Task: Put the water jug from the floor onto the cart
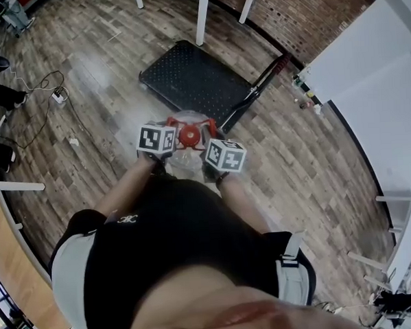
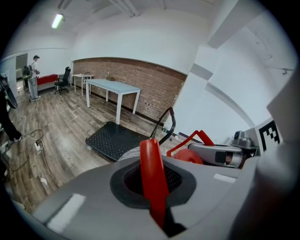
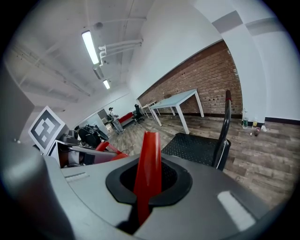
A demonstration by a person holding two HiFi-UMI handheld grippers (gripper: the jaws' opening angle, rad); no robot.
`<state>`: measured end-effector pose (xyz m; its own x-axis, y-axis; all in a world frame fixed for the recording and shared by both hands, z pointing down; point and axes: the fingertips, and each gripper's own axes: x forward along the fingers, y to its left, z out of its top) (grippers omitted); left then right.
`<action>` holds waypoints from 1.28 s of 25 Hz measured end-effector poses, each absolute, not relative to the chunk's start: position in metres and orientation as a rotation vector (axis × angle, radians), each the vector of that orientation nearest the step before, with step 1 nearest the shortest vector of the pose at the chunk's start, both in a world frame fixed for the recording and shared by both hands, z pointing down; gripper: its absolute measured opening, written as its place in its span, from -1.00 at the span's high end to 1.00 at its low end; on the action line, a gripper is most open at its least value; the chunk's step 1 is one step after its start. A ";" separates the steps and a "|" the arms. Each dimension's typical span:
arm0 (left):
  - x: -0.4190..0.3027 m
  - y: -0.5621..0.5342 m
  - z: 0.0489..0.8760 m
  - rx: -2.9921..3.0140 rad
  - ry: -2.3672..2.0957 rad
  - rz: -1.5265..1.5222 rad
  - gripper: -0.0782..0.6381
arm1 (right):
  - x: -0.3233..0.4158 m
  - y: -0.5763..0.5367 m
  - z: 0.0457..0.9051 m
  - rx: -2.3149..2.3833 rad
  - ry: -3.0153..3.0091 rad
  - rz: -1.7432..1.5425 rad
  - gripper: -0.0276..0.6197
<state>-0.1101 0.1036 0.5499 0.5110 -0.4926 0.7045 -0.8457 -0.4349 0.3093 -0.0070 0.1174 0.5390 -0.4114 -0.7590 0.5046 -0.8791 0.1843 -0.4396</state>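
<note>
Jaws of left hand-held gripper and right hand-held gripper closed on red handle of water jug. Jug likely heavy, sloshing. Cart upper centre.

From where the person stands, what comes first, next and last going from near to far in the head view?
Person's black shirt → water jug → cart → white table.
</note>
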 end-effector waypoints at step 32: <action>-0.121 -0.120 0.595 2.197 -0.746 0.739 0.78 | -0.024 -0.076 0.583 1.717 -1.943 1.119 0.86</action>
